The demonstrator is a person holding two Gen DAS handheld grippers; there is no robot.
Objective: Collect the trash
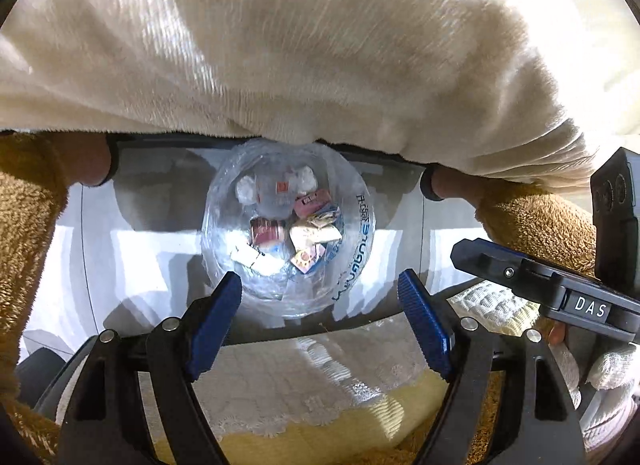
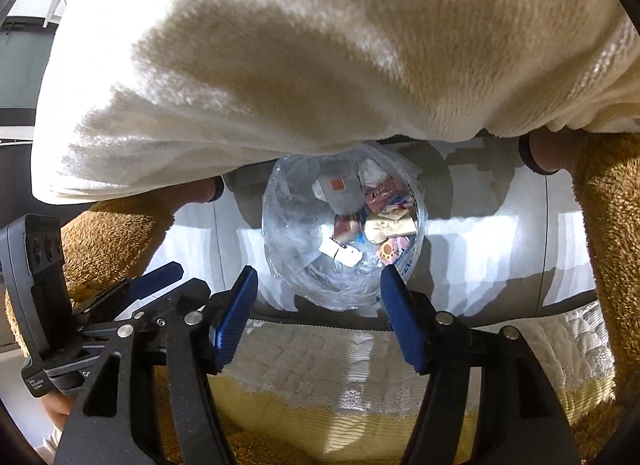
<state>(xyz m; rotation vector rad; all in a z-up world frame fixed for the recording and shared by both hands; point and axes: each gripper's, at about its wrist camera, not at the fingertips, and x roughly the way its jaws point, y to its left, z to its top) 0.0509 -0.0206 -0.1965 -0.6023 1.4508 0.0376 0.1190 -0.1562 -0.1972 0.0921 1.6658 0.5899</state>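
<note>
A clear plastic bag (image 1: 288, 225) holding wrappers (image 1: 310, 225) and crumpled tissue (image 1: 246, 189) is seen below on the pale floor (image 1: 140, 233). The left gripper (image 1: 320, 321) is held above it, jaws apart and empty. The right gripper (image 1: 532, 281) is seen beside it.

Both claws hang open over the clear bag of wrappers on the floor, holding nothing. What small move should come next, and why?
Probably lift both claws away and look for more litter. The left claw and right claw are open and empty, and the wrappers already lie inside the clear bag below. Neither view shows loose trash on the floor, so I cannot say where to go next.
</note>
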